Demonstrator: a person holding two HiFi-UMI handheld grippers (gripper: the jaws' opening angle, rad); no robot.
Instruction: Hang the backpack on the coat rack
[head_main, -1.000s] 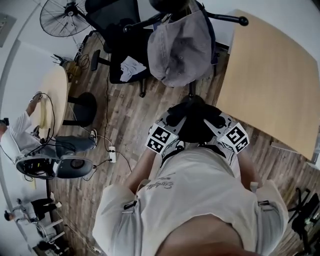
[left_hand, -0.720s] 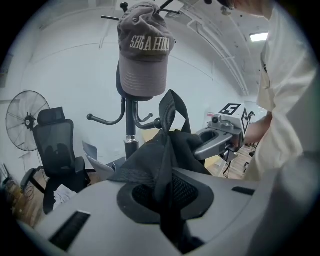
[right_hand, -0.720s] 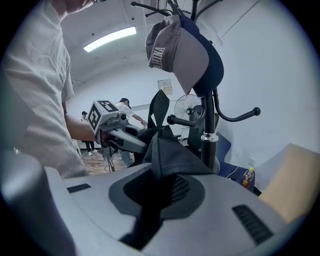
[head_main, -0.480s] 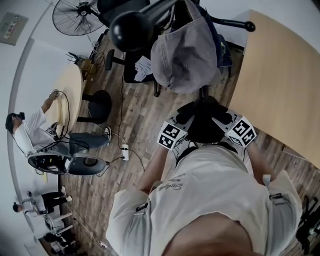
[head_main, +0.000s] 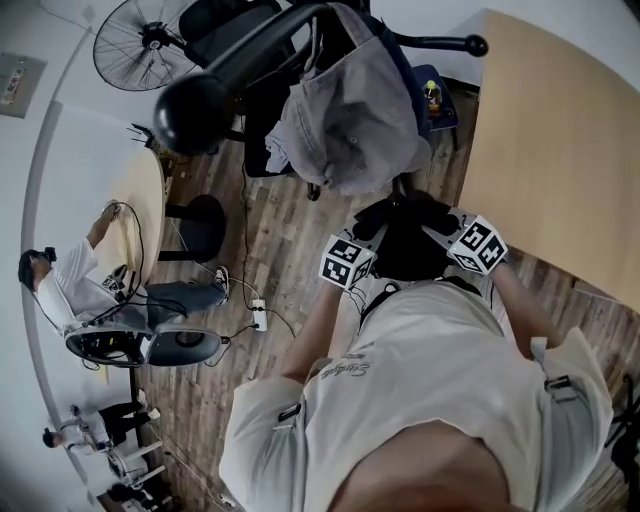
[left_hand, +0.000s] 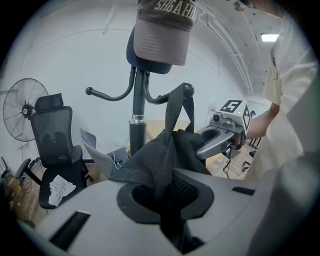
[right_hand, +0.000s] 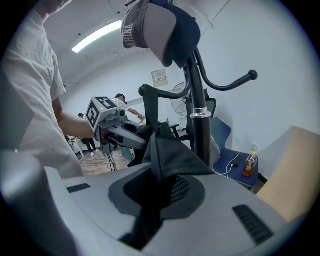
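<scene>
The black backpack (head_main: 405, 245) hangs between my two grippers, close to the coat rack pole (left_hand: 136, 130). My left gripper (left_hand: 170, 200) is shut on its fabric. Its strap (left_hand: 175, 107) runs up to a hook tip (left_hand: 187, 90) and seems looped over it. My right gripper (right_hand: 155, 200) also clamps backpack cloth; its jaws have just eased open slightly with the fabric still pinched between them. In the head view the left gripper (head_main: 375, 225) and right gripper (head_main: 435, 222) flank the bag. A grey cap (head_main: 350, 110) sits on top of the rack.
A wooden table (head_main: 560, 160) stands at the right. Behind the rack are a black office chair (left_hand: 55, 150) and a floor fan (head_main: 140, 35). A person (head_main: 60, 290) sits at a round table (head_main: 135, 215). A power strip (head_main: 258, 312) lies on the floor, and a bottle (right_hand: 248, 164) rests on a blue seat.
Both grippers have sunk a little with the backpack beside the rack. The head view has swung, so a rack arm with a ball end now crosses the upper left.
</scene>
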